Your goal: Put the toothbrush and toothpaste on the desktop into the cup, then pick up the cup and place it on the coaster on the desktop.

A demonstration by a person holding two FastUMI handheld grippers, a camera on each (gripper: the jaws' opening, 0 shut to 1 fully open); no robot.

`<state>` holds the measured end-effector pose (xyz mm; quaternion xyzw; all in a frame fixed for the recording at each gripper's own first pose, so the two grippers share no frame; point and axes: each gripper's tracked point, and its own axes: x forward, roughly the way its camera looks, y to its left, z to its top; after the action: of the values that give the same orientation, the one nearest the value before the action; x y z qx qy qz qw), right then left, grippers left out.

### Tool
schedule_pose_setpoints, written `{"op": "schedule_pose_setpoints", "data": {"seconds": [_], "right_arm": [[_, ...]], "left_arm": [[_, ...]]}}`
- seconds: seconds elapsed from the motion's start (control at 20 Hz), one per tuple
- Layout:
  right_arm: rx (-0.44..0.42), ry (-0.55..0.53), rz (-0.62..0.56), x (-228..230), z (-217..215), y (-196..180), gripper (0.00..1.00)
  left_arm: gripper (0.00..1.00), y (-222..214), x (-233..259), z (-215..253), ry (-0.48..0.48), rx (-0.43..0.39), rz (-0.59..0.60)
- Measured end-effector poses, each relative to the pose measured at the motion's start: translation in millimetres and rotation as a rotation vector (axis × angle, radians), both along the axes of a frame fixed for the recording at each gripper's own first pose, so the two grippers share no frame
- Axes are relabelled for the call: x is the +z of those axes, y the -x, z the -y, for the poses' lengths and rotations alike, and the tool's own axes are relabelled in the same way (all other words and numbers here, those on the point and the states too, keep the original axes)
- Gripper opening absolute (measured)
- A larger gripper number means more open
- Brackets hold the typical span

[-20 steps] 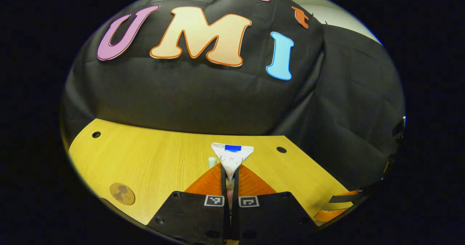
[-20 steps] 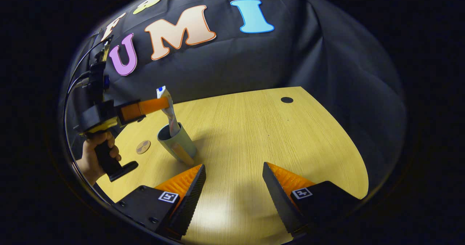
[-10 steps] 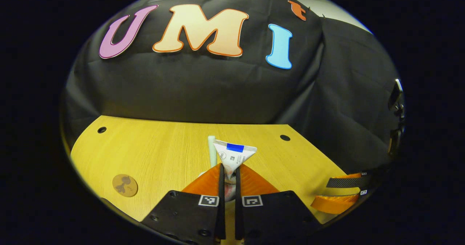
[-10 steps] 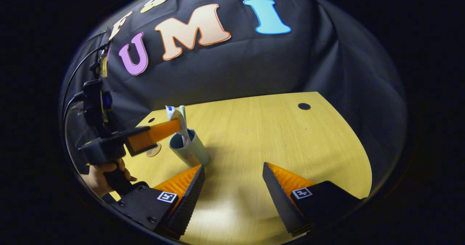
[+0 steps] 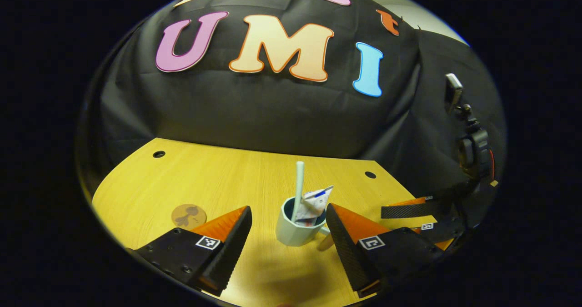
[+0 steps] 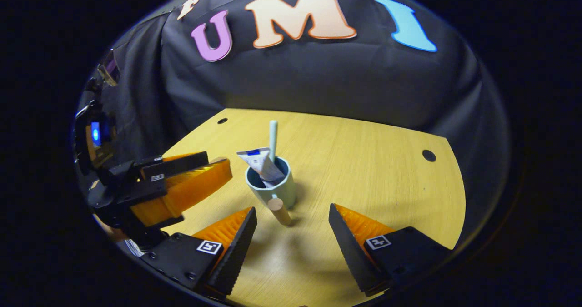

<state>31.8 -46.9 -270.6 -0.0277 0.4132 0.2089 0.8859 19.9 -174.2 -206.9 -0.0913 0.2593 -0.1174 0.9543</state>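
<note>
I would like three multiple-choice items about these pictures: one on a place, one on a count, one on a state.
1. Where is the toothpaste?
A. flat on the desk
B. inside the cup
C. on the coaster

2. How many items stand in the cup?
A. one
B. two
C. three

3. How are the fingers of the left gripper?
A. apart, holding nothing
B. pressed on the toothpaste
C. pressed on the cup

Right letters: 1 B, the tube leans in the cup; 2 B, the toothbrush and the tube; 3 A, both fingers stand clear of the cup.
</note>
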Motion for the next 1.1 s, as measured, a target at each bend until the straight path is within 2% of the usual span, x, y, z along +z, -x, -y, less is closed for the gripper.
{"op": "schedule_pose_setpoints", "data": {"seconds": [0.05, 0.15, 0.2, 0.3, 0.5, 0.6, 0.65, 0.95, 1.0, 1.05, 1.1], "right_arm": [[0.022, 0.015, -0.019, -3.6, -8.0, -2.0, 0.99], [0.042, 0.065, -0.045, -12.1, -16.9, -6.8, 0.98], [0.047, 0.094, -0.053, -16.8, -20.0, -10.2, 0.94], [0.051, 0.123, -0.081, -25.4, -27.8, -13.5, 0.99], [0.051, 0.196, -0.137, -49.5, -35.9, -24.8, 0.99], [0.053, 0.238, -0.166, -66.1, -35.0, -31.7, 0.95], [0.051, 0.249, -0.194, -75.7, -35.0, -31.3, 0.99], [0.052, 0.27, -0.253, -95.3, -45.3, -32.1, 1.0], [0.053, 0.257, -0.273, -96.1, -48.8, -30.0, 0.98], [0.048, 0.264, -0.285, -96.8, -49.1, -28.7, 0.87], [0.05, 0.271, -0.291, -99.7, -48.7, -28.8, 0.8]], "left_arm": [[0.94, 5.1, 4.0, -8.2, -0.002, 0.002, 0.004], [0.94, 14.3, 14.0, -28.6, -0.017, 0.008, 0.024], [0.94, 16.9, 19.3, -41.6, -0.03, 0.017, 0.038], [0.94, 24.8, 23.9, -61.6, -0.052, 0.03, 0.049], [0.94, 39.3, 30.1, -103.1, -0.074, 0.081, 0.055], [0.94, 49.5, 30.3, -123.6, -0.083, 0.112, 0.045], [0.94, 52.6, 30.2, -132.6, -0.088, 0.126, 0.042], [0.94, 70.0, 24.0, -178.3, -0.125, 0.19, 0.012], [0.94, 71.4, 22.8, -183.1, -0.126, 0.199, 0.007], [0.94, 72.8, 20.9, -186.4, -0.126, 0.205, 0.003], [0.94, 73.7, 20.0, -189.2, -0.126, 0.21, -0.001]]}}
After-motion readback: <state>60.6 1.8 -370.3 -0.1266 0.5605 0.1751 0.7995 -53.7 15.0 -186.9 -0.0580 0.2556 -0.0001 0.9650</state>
